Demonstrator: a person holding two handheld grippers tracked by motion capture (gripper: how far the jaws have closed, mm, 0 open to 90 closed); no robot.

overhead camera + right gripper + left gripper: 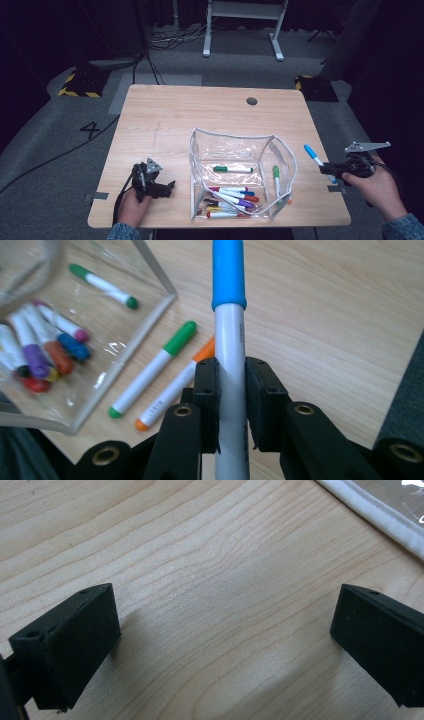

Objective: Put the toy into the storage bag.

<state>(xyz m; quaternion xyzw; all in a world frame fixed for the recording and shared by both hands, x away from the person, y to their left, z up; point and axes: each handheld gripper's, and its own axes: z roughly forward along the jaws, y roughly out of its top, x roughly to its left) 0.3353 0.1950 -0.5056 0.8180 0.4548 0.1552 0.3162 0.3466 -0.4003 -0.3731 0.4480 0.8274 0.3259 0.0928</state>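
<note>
The right gripper [231,390] has its fingers pinching a blue-capped marker [230,330] above the tabletop [165,115], beside a clear pouch [240,145] of markers. The left gripper [225,645] rests with fingers spread.

Left gripper [150,181] low, jaws apart; right gripper [334,169] raised, jaws clamped.

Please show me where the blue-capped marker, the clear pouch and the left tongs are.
blue-capped marker [229,272]: right gripper view, on its blue cap.
clear pouch [293,167]: high view, on its white right rim.
left tongs [225,645]: left gripper view, midway between the open jaws.
</note>
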